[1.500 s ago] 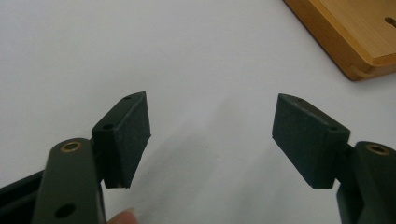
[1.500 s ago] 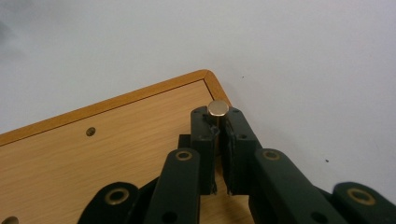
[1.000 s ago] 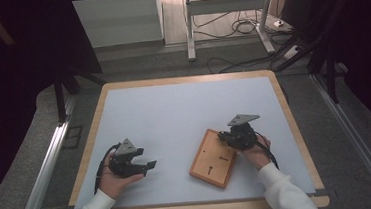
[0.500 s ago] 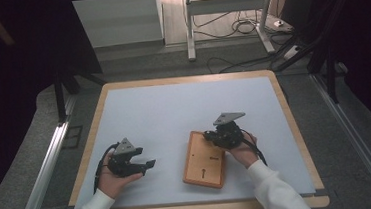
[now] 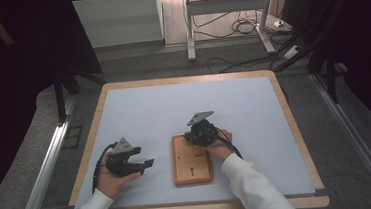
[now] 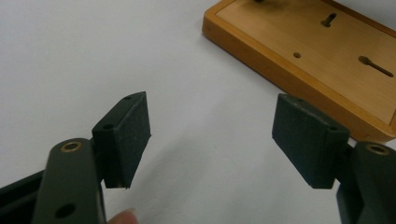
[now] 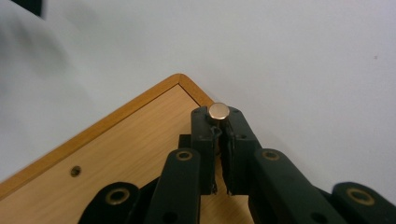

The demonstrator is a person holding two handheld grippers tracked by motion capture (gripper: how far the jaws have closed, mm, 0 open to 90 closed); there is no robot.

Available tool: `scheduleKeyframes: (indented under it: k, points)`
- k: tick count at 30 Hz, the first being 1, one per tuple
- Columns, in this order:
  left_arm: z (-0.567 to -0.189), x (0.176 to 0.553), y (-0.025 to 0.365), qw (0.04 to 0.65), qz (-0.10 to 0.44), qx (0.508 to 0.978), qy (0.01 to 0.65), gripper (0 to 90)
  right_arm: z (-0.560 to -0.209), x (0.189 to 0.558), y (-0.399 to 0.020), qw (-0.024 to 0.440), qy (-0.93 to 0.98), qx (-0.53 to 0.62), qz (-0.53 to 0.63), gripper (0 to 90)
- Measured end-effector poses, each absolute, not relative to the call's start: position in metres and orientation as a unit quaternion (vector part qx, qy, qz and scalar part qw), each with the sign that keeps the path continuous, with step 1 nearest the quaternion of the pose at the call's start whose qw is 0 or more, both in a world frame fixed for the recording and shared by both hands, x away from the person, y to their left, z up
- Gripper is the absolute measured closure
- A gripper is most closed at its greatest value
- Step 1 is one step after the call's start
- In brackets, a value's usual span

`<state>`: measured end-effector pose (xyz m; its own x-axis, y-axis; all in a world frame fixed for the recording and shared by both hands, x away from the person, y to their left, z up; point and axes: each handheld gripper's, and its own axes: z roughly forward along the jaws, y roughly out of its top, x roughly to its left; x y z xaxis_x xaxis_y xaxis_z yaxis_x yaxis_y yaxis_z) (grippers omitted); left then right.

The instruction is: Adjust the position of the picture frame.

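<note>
Partly hidden between the closed pads of the right claw (image 7: 218, 140), a small brass-headed peg (image 7: 218, 111) was gripped at the far corner of the wooden board (image 5: 192, 160), its shaft unseen. Nearby, the left claw (image 6: 212, 140) was held wide open and empty over the white bench (image 5: 149, 112), just beside the board's edge.
</note>
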<state>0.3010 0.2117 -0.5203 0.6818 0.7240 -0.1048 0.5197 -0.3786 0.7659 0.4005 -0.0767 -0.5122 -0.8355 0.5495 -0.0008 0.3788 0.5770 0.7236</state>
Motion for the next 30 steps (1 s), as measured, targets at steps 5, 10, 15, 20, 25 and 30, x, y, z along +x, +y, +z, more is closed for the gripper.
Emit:
scheduleKeyframes:
  k: [5,10,15,20,25,30]
  points:
    - [-0.521,0.301,0.21,0.407,0.124,0.823,0.376,27.4,-0.512,0.402,-0.081,0.117,0.878,0.271,0.378,84.8]
    - [-0.521,0.301,0.21,0.406,0.125,0.823,0.377,27.3,-0.513,0.403,-0.085,0.114,0.873,0.277,0.385,83.0]
    - [-0.521,0.3,0.209,0.406,0.126,0.823,0.376,27.2,-0.502,0.394,-0.096,0.12,0.86,0.275,0.412,58.3]
    - [-0.522,0.301,0.208,0.402,0.125,0.827,0.372,27.1,-0.489,0.375,-0.122,0.123,0.851,0.286,0.423,45.9]
    - [-0.521,0.3,0.206,0.406,0.126,0.824,0.374,26.7,-0.49,0.356,-0.148,0.117,0.847,0.306,0.418,40.3]
    - [-0.521,0.3,0.206,0.405,0.126,0.826,0.371,26.7,-0.495,0.336,-0.171,0.108,0.848,0.312,0.414,48.2]
